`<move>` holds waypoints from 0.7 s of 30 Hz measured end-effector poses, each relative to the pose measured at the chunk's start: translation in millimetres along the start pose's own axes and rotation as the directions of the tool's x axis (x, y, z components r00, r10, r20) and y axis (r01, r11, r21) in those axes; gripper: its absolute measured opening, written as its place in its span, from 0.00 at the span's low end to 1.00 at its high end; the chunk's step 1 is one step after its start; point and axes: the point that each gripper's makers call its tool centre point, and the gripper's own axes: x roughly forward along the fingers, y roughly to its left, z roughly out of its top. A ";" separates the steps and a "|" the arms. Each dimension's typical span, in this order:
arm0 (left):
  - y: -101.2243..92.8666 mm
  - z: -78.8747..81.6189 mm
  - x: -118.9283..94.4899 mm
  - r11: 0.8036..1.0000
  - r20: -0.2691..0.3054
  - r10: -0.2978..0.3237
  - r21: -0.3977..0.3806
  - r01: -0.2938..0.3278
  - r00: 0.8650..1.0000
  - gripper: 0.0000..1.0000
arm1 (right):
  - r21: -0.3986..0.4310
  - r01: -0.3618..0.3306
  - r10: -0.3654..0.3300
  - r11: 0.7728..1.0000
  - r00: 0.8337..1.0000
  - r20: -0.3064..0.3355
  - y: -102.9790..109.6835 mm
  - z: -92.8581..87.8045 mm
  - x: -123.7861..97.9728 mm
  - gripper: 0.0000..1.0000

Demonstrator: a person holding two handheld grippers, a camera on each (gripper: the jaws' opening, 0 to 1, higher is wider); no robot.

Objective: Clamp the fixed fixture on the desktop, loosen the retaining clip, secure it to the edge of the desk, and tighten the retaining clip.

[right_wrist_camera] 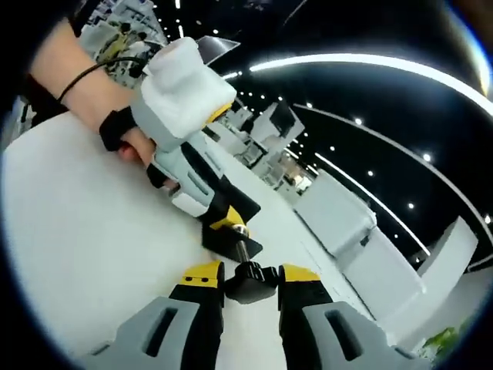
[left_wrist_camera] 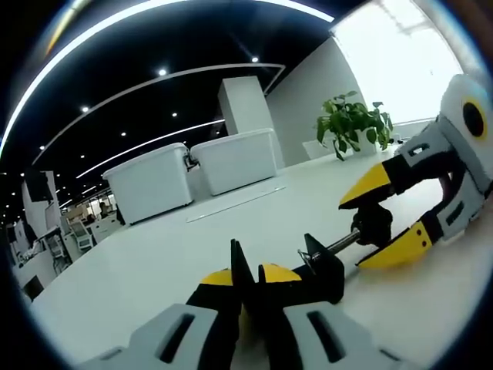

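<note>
In the left gripper view, the left hand-held gripper (left_wrist_camera: 248,279), grey with yellow-and-black jaw tips, is clenched on the flat black body of the black metal clamp fixture (left_wrist_camera: 323,271), which lies on the broad white desk (left_wrist_camera: 154,270). The fixture's silver threaded screw rod (left_wrist_camera: 344,242) runs up and to the right to a black round knob (left_wrist_camera: 373,223), and the right hand-held gripper (left_wrist_camera: 389,220) comes in from the right with one yellow jaw above that knob and one below it. The desk surface around the fixture is bare and wide; its far edge carries two white plastic lidded storage bins (left_wrist_camera: 192,173) side by side and one green leafy potted plant (left_wrist_camera: 350,123) near the bright window. In the right gripper view, the right hand-held gripper (right_wrist_camera: 250,279) is grasping the black round knob (right_wrist_camera: 250,281) between its two jaws. Beyond it the silver rod (right_wrist_camera: 241,248) leads to the black fixture body (right_wrist_camera: 231,231), which the left hand-held gripper (right_wrist_camera: 223,220) pinches, held by a person's hand (right_wrist_camera: 135,139) with a black band at the wrist. Open white desk (right_wrist_camera: 85,262) stretches to the left, its curved edge lying well apart from the fixture. Two white bins (right_wrist_camera: 362,247) stand beyond.
</note>
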 end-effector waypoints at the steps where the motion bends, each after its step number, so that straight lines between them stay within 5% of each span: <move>1: -0.2 0.1 -0.1 1.000 0.000 -0.001 0.000 0.001 1.000 0.09 | -0.023 0.002 -0.001 1.000 1.000 0.001 1.0 1.1 -1.4 0.26; 3: -0.8 0.2 -0.1 1.000 0.001 -0.003 -0.002 0.003 1.000 0.10 | -0.169 0.007 -0.007 0.986 1.000 0.004 4.0 7.6 -4.5 0.26; 5: -1.2 0.5 0.1 1.000 0.002 -0.004 -0.003 0.004 1.000 0.09 | -0.217 0.010 -0.010 0.976 1.000 0.000 7.6 9.5 -5.8 0.26; 17: -1.5 -0.1 0.4 1.000 0.001 -0.007 -0.007 0.007 1.000 0.09 | -0.241 0.002 0.000 0.970 1.000 0.008 9.0 9.2 -5.7 0.26; 21: -1.5 0.0 0.3 1.000 0.000 -0.007 -0.013 0.007 1.000 0.09 | -0.504 -0.015 0.011 0.864 1.000 -0.010 20.0 14.7 -6.2 0.21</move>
